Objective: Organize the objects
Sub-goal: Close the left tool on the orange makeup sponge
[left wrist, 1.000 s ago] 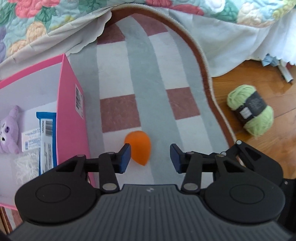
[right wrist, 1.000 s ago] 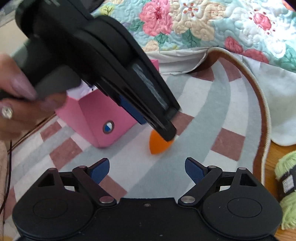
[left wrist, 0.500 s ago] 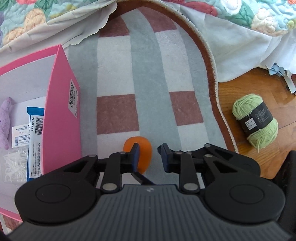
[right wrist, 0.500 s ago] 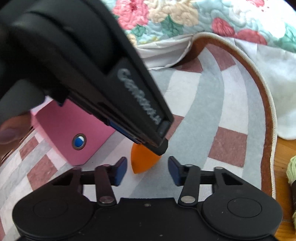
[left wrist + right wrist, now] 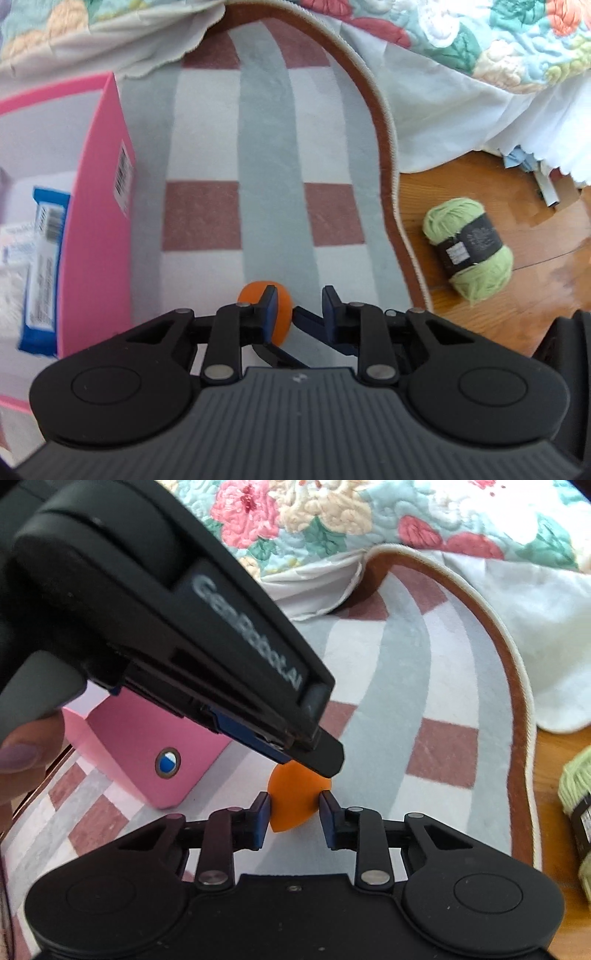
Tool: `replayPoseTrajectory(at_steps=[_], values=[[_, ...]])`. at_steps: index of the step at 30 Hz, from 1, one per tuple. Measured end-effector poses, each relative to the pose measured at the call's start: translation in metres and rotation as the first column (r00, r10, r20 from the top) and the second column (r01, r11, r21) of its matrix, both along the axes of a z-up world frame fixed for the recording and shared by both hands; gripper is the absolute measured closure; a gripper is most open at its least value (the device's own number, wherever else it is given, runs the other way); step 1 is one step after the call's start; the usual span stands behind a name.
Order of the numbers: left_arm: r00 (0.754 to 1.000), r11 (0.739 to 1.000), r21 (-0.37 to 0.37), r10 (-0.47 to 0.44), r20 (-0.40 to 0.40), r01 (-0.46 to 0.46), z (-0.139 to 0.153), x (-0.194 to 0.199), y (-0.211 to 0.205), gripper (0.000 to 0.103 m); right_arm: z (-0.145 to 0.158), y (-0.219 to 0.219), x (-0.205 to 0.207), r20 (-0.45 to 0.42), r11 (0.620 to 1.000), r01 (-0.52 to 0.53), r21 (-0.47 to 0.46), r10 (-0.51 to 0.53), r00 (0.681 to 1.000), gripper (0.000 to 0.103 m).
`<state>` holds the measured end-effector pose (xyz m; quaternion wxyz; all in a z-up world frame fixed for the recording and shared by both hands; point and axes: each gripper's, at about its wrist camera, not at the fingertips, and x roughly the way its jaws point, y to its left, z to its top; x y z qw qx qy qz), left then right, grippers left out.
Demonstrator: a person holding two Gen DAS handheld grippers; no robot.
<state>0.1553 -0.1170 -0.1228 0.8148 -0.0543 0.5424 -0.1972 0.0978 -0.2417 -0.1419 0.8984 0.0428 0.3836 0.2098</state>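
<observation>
Sponge: the orange sponge (image 5: 295, 797) lies on the striped rug (image 5: 266, 166), a little out from the corner of the pink box (image 5: 147, 746), which stands at about 10 o'clock from it in the right wrist view.

Right gripper: the right gripper (image 5: 293, 808) is closing at this moment, with the sponge between its blue pads. Both pads seem already to touch the flanks of the sponge (the narrow end points toward the camera).

Left gripper: the left gripper (image 5: 300, 306) is nearly clenched. In its own view the sponge (image 5: 258, 295) shows mostly behind the pad at 9 o'clock, not in the gap. From the right wrist view its tip rests against the top of the sponge. I cannot tell if it pinches anything.

What changed: a second ago the right gripper stood wide open, short of the sponge, and the left one was open too. Now both have narrowed on the same sponge.

Meaning for the task: I judge that the pick-up is almost made. The lift and the carry to the box are not yet done.

Risk: two grippers crowd one small soft thing, so it may squeeze out sideways.

Also waiting: green yarn (image 5: 469, 247) on the wooden floor (image 5: 498, 325), at 3 o'clock from the sponge.

Box content: some packets already lie inside.
</observation>
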Motion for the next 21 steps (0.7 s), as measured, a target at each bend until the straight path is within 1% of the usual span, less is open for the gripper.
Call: replayPoseTrajectory(at_steps=[2,4,6,8,11,12,14,17,18,20,21], values=[[1.000,1.000,0.006,0.002,0.015,-0.002,0.000,-0.005,-0.003,0.077,-0.001,-0.006,-0.003,-0.023,1.000,0.015,0.003,-0.015,1.000,0.070],[1.000,1.000,0.016,0.004,0.011,-0.004,-0.001,-0.007,-0.004,0.075,-0.003,-0.013,-0.006,-0.043,1.000,0.029,0.009,-0.029,0.999,0.074],[1.000,1.000,0.028,-0.003,-0.001,0.003,-0.005,-0.009,-0.006,0.072,-0.002,-0.018,-0.010,-0.054,0.999,0.031,0.012,-0.030,0.998,0.081],[1.000,0.999,0.047,-0.006,-0.006,0.006,-0.008,-0.010,-0.007,0.067,0.000,-0.022,-0.013,-0.055,1.000,0.030,-0.005,-0.030,0.998,0.082],[1.000,0.998,0.065,-0.003,-0.011,0.004,-0.015,-0.011,-0.008,0.063,-0.001,-0.029,-0.017,-0.056,0.999,0.035,-0.008,-0.035,0.998,0.083],[1.000,0.997,0.074,0.003,-0.011,-0.002,-0.017,-0.011,-0.008,0.062,-0.003,-0.030,-0.023,-0.054,0.999,0.039,-0.008,-0.040,0.998,0.083],[1.000,0.996,0.093,0.012,-0.004,-0.011,-0.021,-0.012,-0.008,0.062,-0.002,-0.031,-0.022,-0.049,0.999,0.038,0.001,-0.038,0.998,0.082],[1.000,0.997,0.079,0.018,-0.006,-0.018,-0.023,-0.013,-0.004,0.063,-0.010,-0.027,-0.024,-0.050,1.000,0.000,0.023,0.001,0.999,0.079],[1.000,0.997,0.072,0.019,-0.006,-0.018,-0.023,-0.013,-0.003,0.066,-0.010,-0.025,-0.024,-0.046,1.000,-0.013,0.025,0.014,0.999,0.079],[1.000,0.998,0.064,0.013,0.000,-0.013,-0.022,-0.014,-0.004,0.067,-0.009,-0.021,-0.023,-0.040,0.999,-0.030,0.039,0.031,0.999,0.079],[1.000,0.998,0.056,0.011,-0.001,-0.011,-0.021,-0.014,-0.003,0.067,-0.009,-0.018,-0.023,-0.038,0.999,-0.033,0.042,0.035,0.999,0.074]])
